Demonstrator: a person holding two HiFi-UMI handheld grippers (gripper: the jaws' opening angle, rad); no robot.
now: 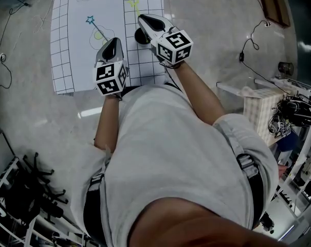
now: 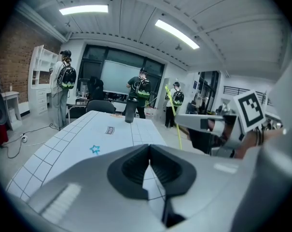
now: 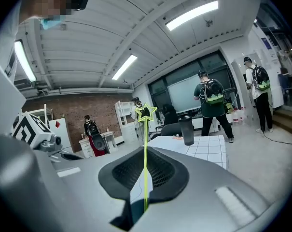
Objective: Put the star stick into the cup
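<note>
Surface: white table (image 1: 62, 60) ruled in a grid, with a blue star (image 1: 90, 20) printed on it.
Stick: thin yellow-green stick (image 3: 145, 168), held in the air above the table by its plain end, with the star end leading.
Stick axis: runs on along the jaws' own line, close to level, with the star end a little raised.
Cup: dark cup (image 3: 187, 131), upright at the far end of the table and well apart from the star. In the right gripper view it lies ahead of the stick's tip and to its right.
Tool: right gripper (image 3: 146, 153), jaws clamped on the stick, the shaft running between the pads.
Other tool: left gripper (image 2: 149, 149), jaws together with nothing between them. It sits beside the right one and further back.
Nearer hand: the right, which reaches further up the table toward the cup.
Arm pose: right forearm stretched forward, gripper pointing up the table only slightly below level. The left gripper tilts down more.
Coming move, as a judgement: carry the stick forward and to the right until it is over the cup's mouth. Then turn it from near level toward upright so one end can drop in.
</note>
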